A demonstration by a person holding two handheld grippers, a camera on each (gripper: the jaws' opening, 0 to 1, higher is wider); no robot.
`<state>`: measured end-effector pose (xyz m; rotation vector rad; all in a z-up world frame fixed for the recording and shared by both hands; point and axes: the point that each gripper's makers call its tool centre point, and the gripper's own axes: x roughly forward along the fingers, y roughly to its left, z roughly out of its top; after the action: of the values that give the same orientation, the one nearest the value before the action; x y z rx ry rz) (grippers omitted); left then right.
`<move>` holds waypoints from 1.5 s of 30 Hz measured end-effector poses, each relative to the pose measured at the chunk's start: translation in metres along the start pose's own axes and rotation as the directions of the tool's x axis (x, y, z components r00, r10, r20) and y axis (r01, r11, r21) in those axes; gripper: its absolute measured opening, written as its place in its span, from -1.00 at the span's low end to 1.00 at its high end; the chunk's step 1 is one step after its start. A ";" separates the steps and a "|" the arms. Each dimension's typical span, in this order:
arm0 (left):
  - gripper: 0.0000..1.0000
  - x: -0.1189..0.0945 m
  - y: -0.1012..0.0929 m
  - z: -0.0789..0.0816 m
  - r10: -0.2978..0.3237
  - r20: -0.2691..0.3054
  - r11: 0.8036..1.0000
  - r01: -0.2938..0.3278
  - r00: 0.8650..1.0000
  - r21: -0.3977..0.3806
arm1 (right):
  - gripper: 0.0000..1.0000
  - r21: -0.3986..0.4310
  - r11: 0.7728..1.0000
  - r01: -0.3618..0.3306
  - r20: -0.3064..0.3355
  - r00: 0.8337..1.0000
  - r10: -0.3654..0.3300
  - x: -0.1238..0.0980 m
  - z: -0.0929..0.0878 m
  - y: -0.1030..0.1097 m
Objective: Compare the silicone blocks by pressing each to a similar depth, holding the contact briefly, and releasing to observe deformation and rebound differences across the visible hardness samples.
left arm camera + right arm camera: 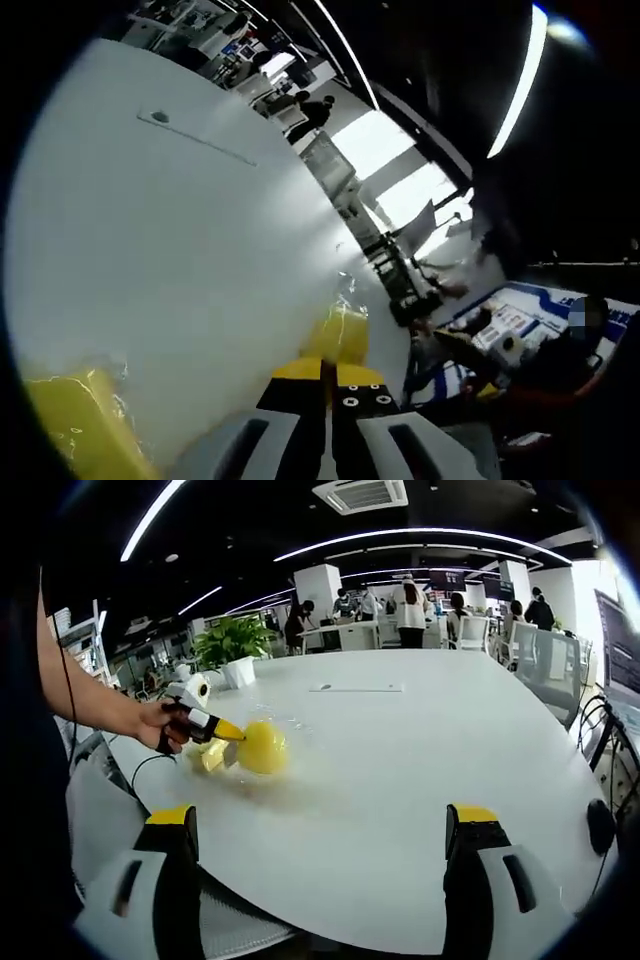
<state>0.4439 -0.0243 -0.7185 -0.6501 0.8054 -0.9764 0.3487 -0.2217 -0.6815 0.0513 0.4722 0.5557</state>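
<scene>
I am seeing a potted plant (232, 640) sitting at the far left edge of the white surface (420, 770), people (411, 610) standing beyond its far edge, and a chair (555, 660) waiting off its right edge.

Left gripper (330, 385) rising from the bottom edge, yellow-tipped jaws closed together, tips at or just short of a yellow silicone block (338, 335) on the white table (180, 250). Contact hard to confirm, block blurred. Second yellow block (85, 425) at lower left, wrapped in what looks like clear film. Bright windows (395, 165) beyond the table's far edge.
</scene>
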 end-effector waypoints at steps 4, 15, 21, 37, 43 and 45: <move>-1.00 -0.001 -0.005 -0.001 -0.004 -0.005 1.000 0.004 1.000 0.024 | 0.93 0.000 1.000 -0.009 0.007 1.000 0.009 0.003 0.003 0.002; -1.00 -0.008 -0.022 0.004 -0.057 0.022 0.997 0.056 0.998 0.059 | 0.93 0.004 1.000 -0.023 0.003 1.000 0.023 0.005 0.002 0.004; -1.00 -0.015 -0.051 0.020 -0.135 0.097 0.989 0.128 0.986 0.078 | 0.93 0.007 0.999 -0.036 0.024 0.999 0.036 0.009 0.011 0.009; -1.00 -0.063 -0.149 0.066 -0.351 0.229 0.926 0.301 0.908 0.226 | 0.93 -0.051 0.984 -0.169 0.261 0.949 0.176 0.009 0.123 0.043; -1.00 -0.075 -0.176 0.069 -0.399 0.239 0.904 0.336 0.885 0.265 | 0.93 -0.103 0.956 -0.275 0.280 0.914 0.293 0.005 0.158 0.077; -1.00 -0.077 -0.182 0.068 -0.408 0.239 0.900 0.344 0.881 0.269 | 0.93 -0.119 0.941 -0.317 0.281 0.898 0.338 0.004 0.166 0.093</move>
<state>0.3920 -0.0235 -0.5164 -0.7531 0.3036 -1.2697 0.3796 -0.1279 -0.5192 0.1479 0.1462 0.8813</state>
